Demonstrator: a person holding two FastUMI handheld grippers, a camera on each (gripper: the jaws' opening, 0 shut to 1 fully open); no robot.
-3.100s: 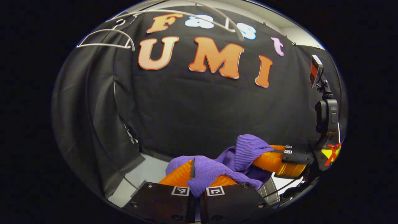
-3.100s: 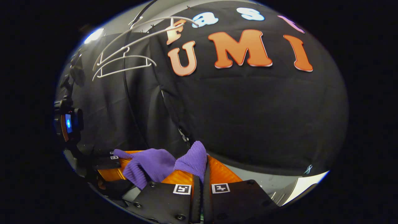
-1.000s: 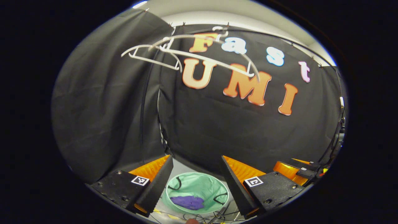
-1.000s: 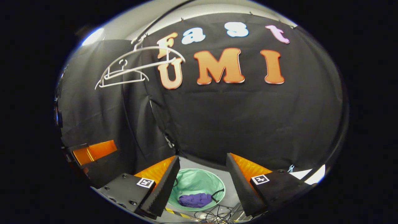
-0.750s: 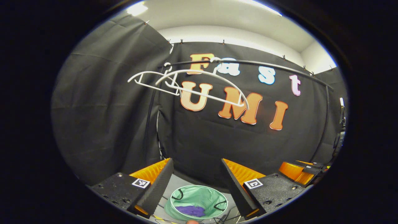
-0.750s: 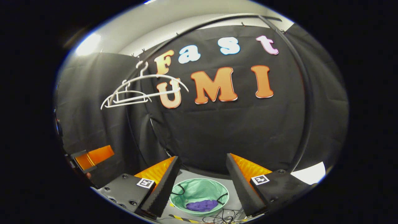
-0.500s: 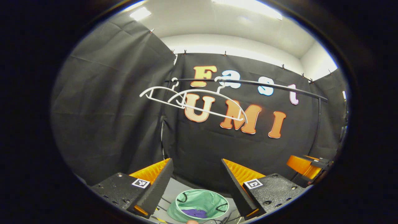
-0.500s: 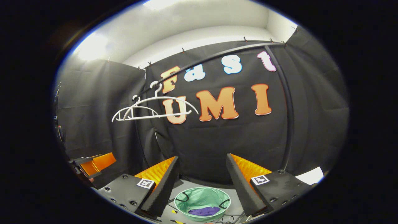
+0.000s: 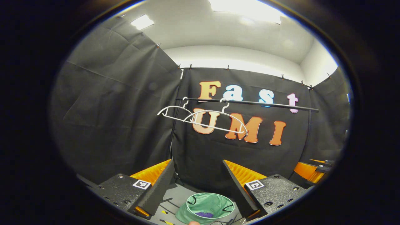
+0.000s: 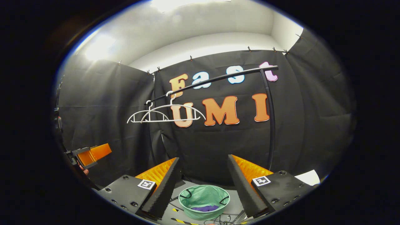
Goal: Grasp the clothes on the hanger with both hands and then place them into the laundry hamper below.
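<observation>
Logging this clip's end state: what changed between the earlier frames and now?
Both grippers let go of the purple garment, which now lies in the green hamper. The left gripper and right gripper went from shut to open and backed away. The two white hangers stayed bare on the rail.

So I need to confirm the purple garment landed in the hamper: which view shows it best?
The right gripper view: the garment lies as a broad purple patch inside the green hamper. In the left gripper view the hamper's near wall hides most of it, leaving a small sliver.
</observation>
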